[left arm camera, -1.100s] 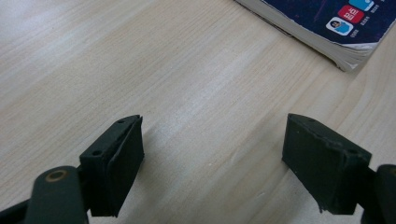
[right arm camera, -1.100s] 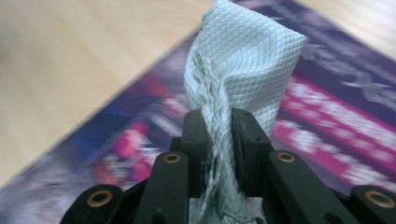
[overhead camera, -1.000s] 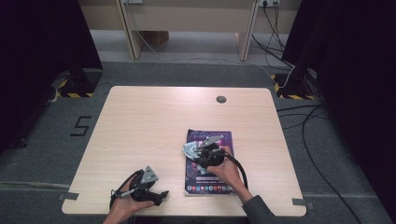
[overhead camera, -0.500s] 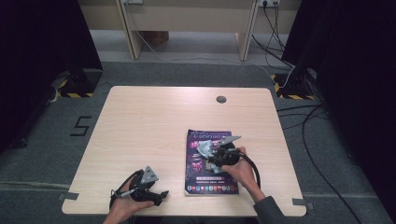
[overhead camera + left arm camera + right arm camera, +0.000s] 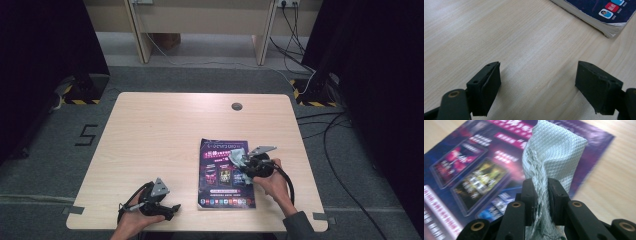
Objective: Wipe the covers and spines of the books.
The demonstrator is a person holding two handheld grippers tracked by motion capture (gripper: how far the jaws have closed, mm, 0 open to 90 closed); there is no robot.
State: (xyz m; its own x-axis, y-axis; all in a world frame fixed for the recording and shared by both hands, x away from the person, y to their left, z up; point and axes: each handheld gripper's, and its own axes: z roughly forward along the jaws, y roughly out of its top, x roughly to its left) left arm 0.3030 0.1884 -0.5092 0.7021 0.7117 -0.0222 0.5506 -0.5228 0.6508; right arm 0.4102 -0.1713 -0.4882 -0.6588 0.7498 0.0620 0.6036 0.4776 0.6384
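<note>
A purple magazine [image 5: 225, 172] lies flat on the wooden table [image 5: 165, 135], right of centre; its corner [image 5: 609, 15] shows in the left gripper view. My right gripper [image 5: 246, 165] hovers over the magazine's right half, shut on a pale green-grey waffle cloth [image 5: 554, 157] that is pinched between its jaws and bunches up ahead of them. The cloth [image 5: 237, 158] rests against the cover. My left gripper [image 5: 172, 209] sits low near the front edge, left of the magazine, with its jaws wide apart over bare wood [image 5: 536, 62].
A round cable hole [image 5: 236, 106] sits near the table's far edge. Cables trail across the floor on the right [image 5: 345, 150]. A wooden bench frame [image 5: 200, 25] stands behind the table.
My right gripper has slid to the right across the magazine, taking the cloth with it. The left gripper has stayed put.
</note>
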